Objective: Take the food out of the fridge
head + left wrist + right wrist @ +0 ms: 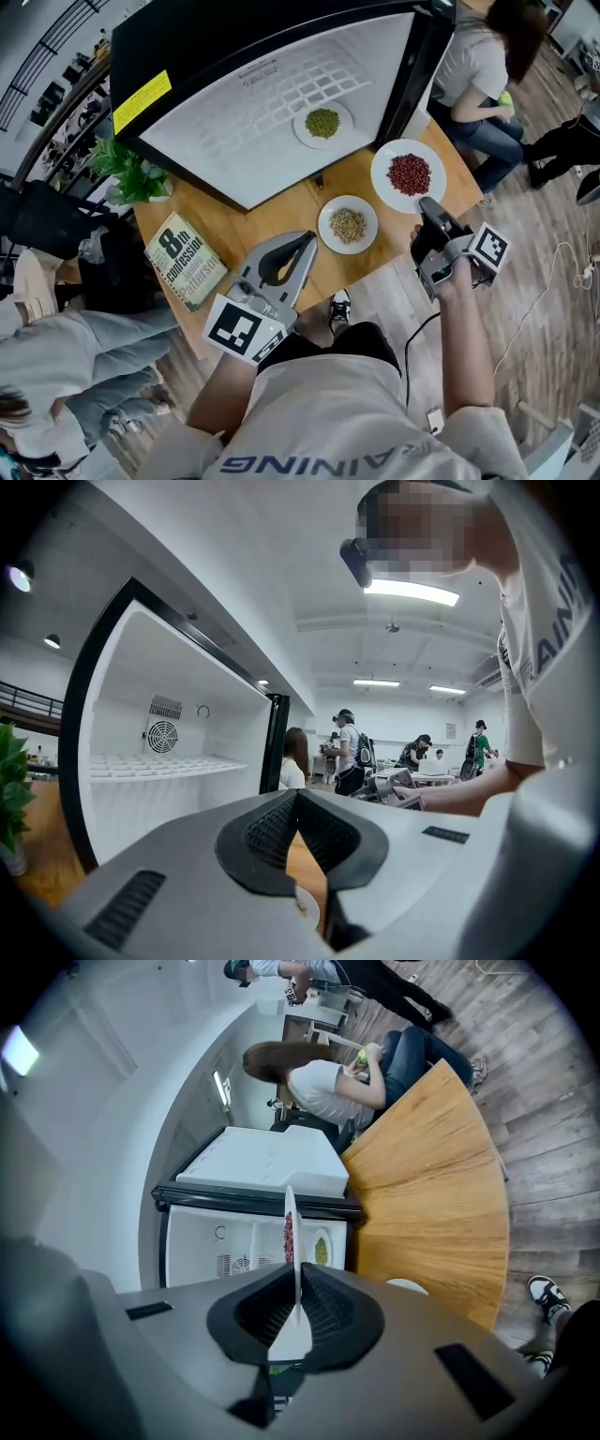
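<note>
Right tongs [427, 208] were clamped shut on the near rim of the white round plate of red beans [382, 173]. In the right gripper view the plate [290, 1232] ran edge-on straight between the two dark ribbed pads [323, 1312], pinched tight. That plate was out of the black fridge with the white interior [206, 141], over the right side of the round wooden desk [272, 211]. Whether its underside touched the wood could not be told.

A second white plate, heaped with pale beige beans [326, 225], sat flat on the desk. It lay near the red one but apart from it, in front of the fridge opening. A third white plate, carrying green beans [300, 124], was inside the fridge on the white grid shelf [244, 122]. It showed as a green patch [321, 1251] past the held plate in the right gripper view.

Left tongs [302, 242] were low over the desk with their tips closed together and nothing between them. In the left gripper view the pads [272, 832] met at a point, with bare wood and a sliver of the beige-bean plate [305, 907] below.

Off to the left lay a paperback book with a large "8" on its cover [185, 260], beside a leafy green potted plant [131, 173]. A seated person in a white top [473, 61] was at the far side of the desk.
</note>
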The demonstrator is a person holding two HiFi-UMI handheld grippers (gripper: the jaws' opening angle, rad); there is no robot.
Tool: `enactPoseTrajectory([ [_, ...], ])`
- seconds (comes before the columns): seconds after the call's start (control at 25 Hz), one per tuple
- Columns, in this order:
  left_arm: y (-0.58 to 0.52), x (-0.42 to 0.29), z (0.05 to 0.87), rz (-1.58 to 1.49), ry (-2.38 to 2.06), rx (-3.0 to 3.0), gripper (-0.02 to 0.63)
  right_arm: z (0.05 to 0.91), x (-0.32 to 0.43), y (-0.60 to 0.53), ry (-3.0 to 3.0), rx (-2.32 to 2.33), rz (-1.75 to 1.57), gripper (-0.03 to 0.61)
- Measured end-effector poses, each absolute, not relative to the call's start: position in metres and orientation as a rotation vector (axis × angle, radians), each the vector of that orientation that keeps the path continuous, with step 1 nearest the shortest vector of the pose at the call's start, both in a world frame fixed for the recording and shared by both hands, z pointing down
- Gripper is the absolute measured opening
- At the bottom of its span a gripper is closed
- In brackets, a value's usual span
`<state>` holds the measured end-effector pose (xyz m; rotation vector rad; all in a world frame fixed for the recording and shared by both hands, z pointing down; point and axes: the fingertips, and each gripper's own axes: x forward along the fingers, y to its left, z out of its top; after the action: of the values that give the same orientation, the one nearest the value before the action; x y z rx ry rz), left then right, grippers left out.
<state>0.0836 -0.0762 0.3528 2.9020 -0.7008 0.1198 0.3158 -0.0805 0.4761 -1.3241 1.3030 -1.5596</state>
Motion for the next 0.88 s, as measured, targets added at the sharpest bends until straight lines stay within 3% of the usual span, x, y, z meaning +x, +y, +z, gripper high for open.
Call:
enactPoseTrajectory([
  [0.88,-0.072,0.087,0.370,0.212,-0.669,2.897,0.005,0.619,0.343,-0.070,1.187,-1.477,-1.704,0.032],
])
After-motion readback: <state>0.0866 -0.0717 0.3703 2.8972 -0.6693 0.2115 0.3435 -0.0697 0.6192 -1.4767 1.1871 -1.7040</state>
